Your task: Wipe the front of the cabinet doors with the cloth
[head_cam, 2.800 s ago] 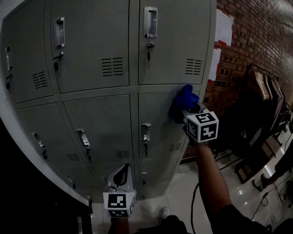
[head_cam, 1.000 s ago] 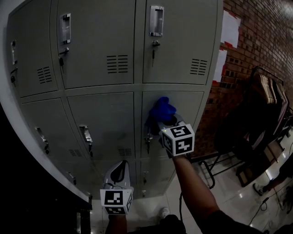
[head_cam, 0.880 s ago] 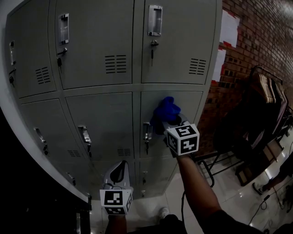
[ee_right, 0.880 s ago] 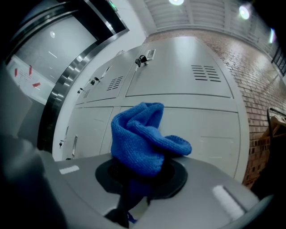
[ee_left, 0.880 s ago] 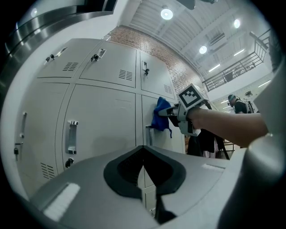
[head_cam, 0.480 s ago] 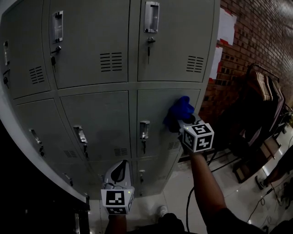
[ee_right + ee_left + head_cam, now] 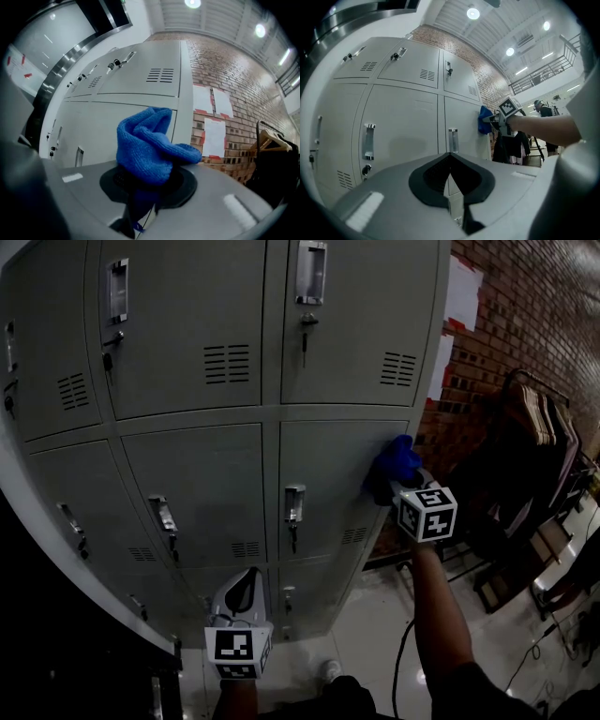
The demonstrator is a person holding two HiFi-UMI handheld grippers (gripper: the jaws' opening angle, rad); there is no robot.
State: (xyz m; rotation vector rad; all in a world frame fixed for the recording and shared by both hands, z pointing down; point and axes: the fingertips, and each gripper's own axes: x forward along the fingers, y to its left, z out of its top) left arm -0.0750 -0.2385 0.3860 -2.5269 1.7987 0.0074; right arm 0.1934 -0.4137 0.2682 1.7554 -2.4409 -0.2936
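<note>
A bank of grey metal cabinet doors (image 7: 202, 484) fills the head view. My right gripper (image 7: 405, 479) is shut on a bunched blue cloth (image 7: 394, 463), which presses against the right edge of the middle-row right door (image 7: 328, 484). In the right gripper view the blue cloth (image 7: 150, 143) bulges out of the jaws in front of the door (image 7: 112, 126). My left gripper (image 7: 246, 594) hangs low in front of the bottom doors, jaws shut and empty. The left gripper view shows its closed jaw tips (image 7: 451, 180), with the cloth (image 7: 483, 119) far off at the right.
Each door carries a recessed handle (image 7: 293, 504) with a key below and a vent. A brick wall (image 7: 525, 324) with paper sheets (image 7: 461, 292) lies to the right. A rack of hanging clothes (image 7: 539, 427) stands on the shiny floor (image 7: 375, 643).
My right gripper has swept the cloth from the middle of the right door, near its handle, over to the door's right edge. The left gripper stayed still.
</note>
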